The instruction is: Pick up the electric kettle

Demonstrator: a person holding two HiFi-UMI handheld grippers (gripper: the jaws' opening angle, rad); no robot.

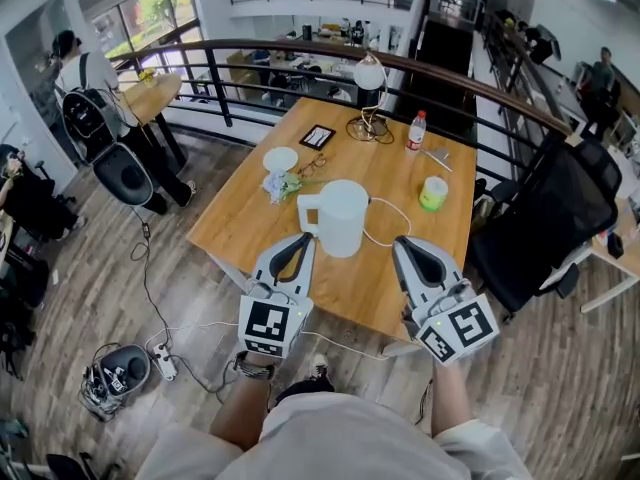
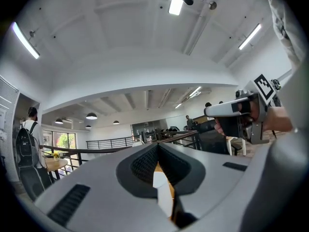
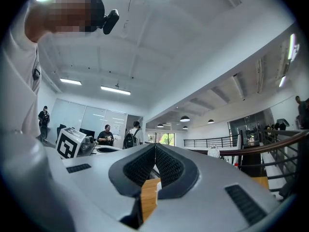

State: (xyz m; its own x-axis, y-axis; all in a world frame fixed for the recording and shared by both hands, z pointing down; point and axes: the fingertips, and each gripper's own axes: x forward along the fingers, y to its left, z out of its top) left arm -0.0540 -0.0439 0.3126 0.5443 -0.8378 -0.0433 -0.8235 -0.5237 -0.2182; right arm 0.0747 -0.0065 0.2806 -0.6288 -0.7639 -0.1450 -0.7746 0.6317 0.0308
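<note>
A white electric kettle [image 1: 338,215] stands near the front middle of the wooden table [image 1: 240,218], its handle toward the left and a white cord trailing off to the right. My left gripper [image 1: 302,240] is shut and empty, its tip just below and left of the kettle. The right gripper [image 1: 406,245] is also shut and empty, a little to the kettle's lower right. A white sliver of the kettle [image 2: 162,187] shows through the gap under the closed jaws in the left gripper view. In the right gripper view only table wood shows there, and both grippers point level.
On the table lie a white bowl [image 1: 281,158], flowers [image 1: 285,184], glasses, a black tablet [image 1: 318,136], a lamp [image 1: 369,78], a bottle [image 1: 415,133] and a green cup [image 1: 433,193]. A black office chair [image 1: 540,218] stands at the right. A railing runs behind, and a person with a backpack [image 1: 88,98] stands far left.
</note>
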